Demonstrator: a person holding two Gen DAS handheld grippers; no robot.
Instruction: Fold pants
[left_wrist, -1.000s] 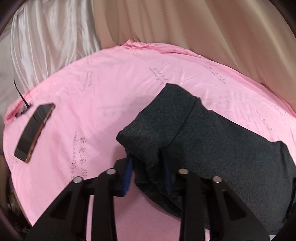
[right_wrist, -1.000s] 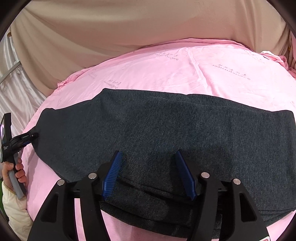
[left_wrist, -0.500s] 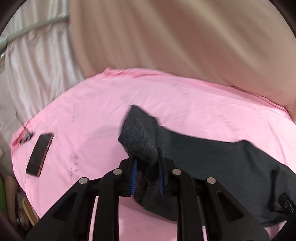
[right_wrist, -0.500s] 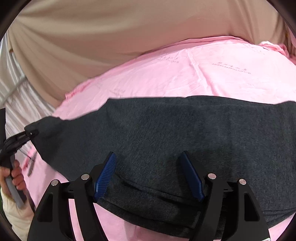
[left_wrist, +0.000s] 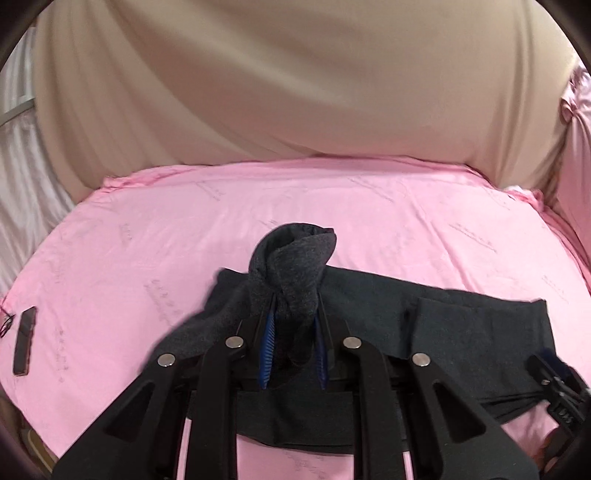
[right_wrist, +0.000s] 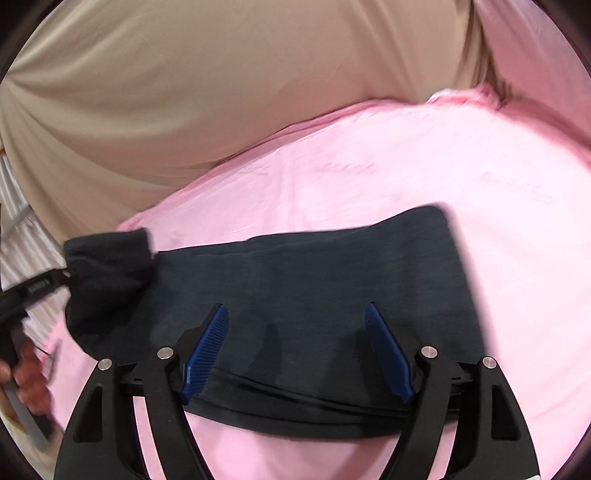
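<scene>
Dark grey pants (left_wrist: 461, 325) lie across a pink sheet (left_wrist: 147, 240). My left gripper (left_wrist: 295, 314) is shut on one end of the pants (left_wrist: 295, 262), which bunches up above its blue pads and hangs lifted over the rest of the cloth. In the right wrist view that lifted end (right_wrist: 107, 266) hangs at the far left from the left gripper (right_wrist: 68, 275). My right gripper (right_wrist: 295, 308) hovers low over the pants (right_wrist: 332, 266) near their front edge; its jaws are opening, and the blue pads (right_wrist: 207, 350) stand wide apart and press on nothing.
A dark phone (left_wrist: 24, 339) lies near the sheet's left edge. A beige curtain (left_wrist: 295, 92) hangs behind the pink surface, with white drapes (left_wrist: 22, 184) at the left. A person's hand (right_wrist: 26, 373) holds the left gripper's handle.
The left gripper closed tighter on the pants end, lifted it and carried it rightward over the rest. The right gripper's jaws widened and it shifted right along the cloth.
</scene>
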